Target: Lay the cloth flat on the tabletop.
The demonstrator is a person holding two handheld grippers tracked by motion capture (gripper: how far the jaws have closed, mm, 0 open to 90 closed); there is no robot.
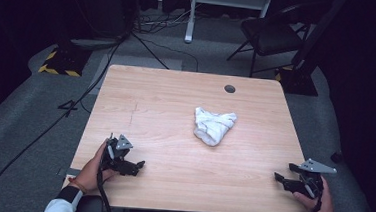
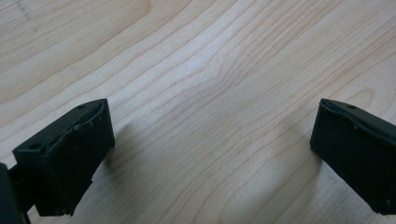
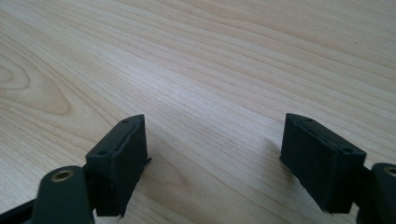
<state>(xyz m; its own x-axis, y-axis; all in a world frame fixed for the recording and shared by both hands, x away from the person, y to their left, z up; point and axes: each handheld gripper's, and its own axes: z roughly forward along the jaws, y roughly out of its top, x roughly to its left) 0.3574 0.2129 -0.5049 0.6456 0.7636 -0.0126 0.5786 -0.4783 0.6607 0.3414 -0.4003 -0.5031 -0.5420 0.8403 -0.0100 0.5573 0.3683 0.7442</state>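
No text, label, brand, number or sign can be read on anything here.

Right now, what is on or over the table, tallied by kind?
White cloth, crumpled near the middle of the table: 1
Black grippers, the left gripper and the right gripper, both open with nothing between the jaws: 2
Total: 3

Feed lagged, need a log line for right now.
left gripper: open, empty | right gripper: open, empty | cloth: crumpled mid-table, untouched | both grippers near front edge, apart from cloth
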